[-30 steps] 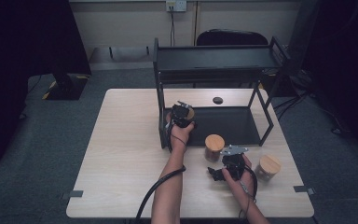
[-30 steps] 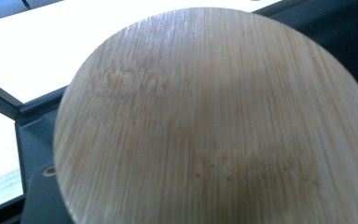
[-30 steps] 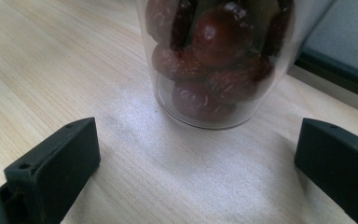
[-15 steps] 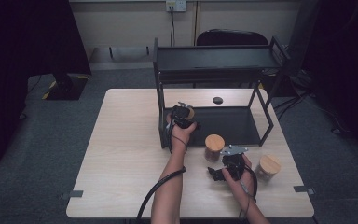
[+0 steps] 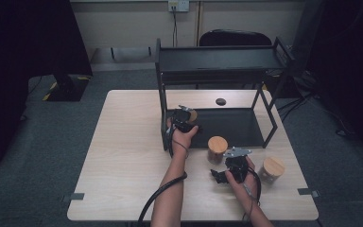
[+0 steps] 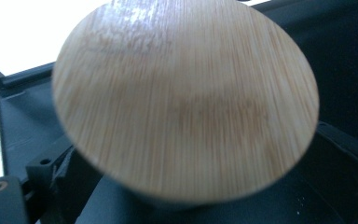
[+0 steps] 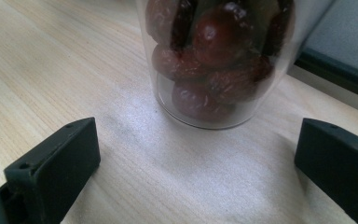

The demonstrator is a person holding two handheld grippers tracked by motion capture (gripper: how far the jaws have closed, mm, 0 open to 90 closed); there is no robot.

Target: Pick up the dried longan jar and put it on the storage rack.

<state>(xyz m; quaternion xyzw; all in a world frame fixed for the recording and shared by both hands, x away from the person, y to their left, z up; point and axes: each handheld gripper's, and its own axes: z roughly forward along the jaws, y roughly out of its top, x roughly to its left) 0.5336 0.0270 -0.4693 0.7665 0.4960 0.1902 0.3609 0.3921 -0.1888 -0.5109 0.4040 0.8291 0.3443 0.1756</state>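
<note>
1. The left gripper (image 5: 183,118) is at the near left corner of the black shelf rack (image 5: 217,59), over the rack's lower tray (image 5: 231,127).
2. In the left gripper view a bamboo lid (image 6: 186,100) sits very close to the lens, with the black jaws showing low on both sides of the jar beneath it. The jaws appear closed on this bamboo-lidded jar (image 5: 192,115), though the contact itself is hidden behind the lid.
3. The held jar is above the left end of the lower tray; whether it rests on the tray cannot be told.
4. The right gripper (image 5: 234,168) is over the wooden table (image 5: 123,156), near the table's near right area. Its jaws stand wide apart and hold nothing.
5. In the right gripper view a clear glass jar of dark red dried fruit (image 7: 219,60) stands on the table just beyond the jaw tips, between them and apart from both.
6. In the high view a jar with a bamboo lid (image 5: 217,149) stands just far-left of the right gripper; another lidded jar (image 5: 272,169) stands just to its right.
7. A small dark round object (image 5: 220,101) lies on the table behind the rack.
</note>
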